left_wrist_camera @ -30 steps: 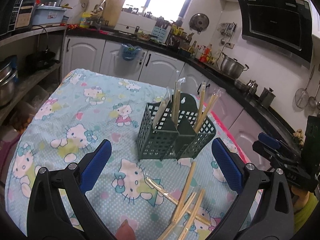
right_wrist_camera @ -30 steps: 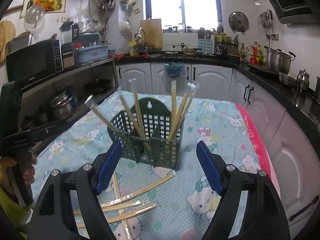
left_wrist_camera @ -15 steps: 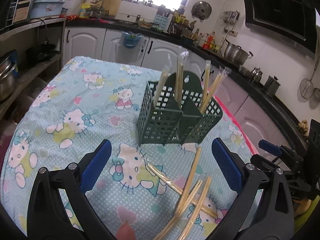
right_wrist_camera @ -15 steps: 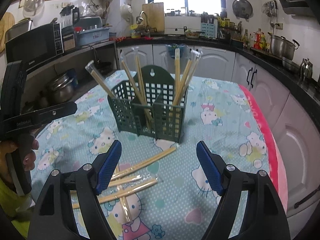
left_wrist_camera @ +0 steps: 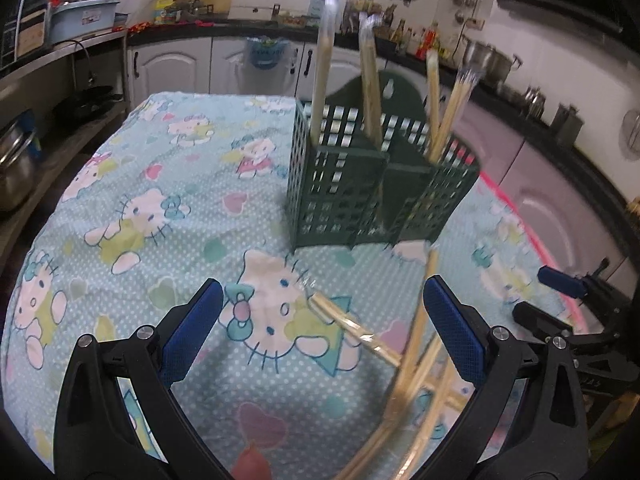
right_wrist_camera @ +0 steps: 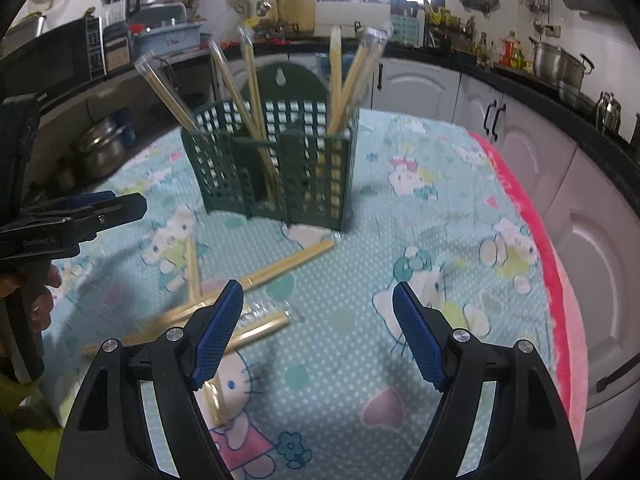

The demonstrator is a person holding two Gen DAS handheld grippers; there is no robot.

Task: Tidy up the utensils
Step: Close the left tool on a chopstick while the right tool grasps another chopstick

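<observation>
A dark green slotted utensil holder (left_wrist_camera: 372,188) (right_wrist_camera: 276,168) stands on the Hello Kitty cloth, with several wrapped chopstick pairs (left_wrist_camera: 322,68) (right_wrist_camera: 340,76) upright in its compartments. Several more wrapped chopstick pairs (left_wrist_camera: 416,352) (right_wrist_camera: 280,268) lie loose and crossed on the cloth in front of it. My left gripper (left_wrist_camera: 320,328) is open and empty, low over the cloth, with the loose pairs by its right finger. My right gripper (right_wrist_camera: 318,328) is open and empty, with the loose pairs under its left finger. Each gripper shows at the edge of the other's view.
The table (right_wrist_camera: 460,240) has a pink edge (right_wrist_camera: 560,320) on the right, close to white cabinets (right_wrist_camera: 600,216). A shelf with metal pots (left_wrist_camera: 16,168) stands on the left. A counter with pots, bottles and a sink runs along the back.
Both grippers have moved forward and down toward the holder and the loose chopsticks, which look larger and nearer now. Both stayed open.
</observation>
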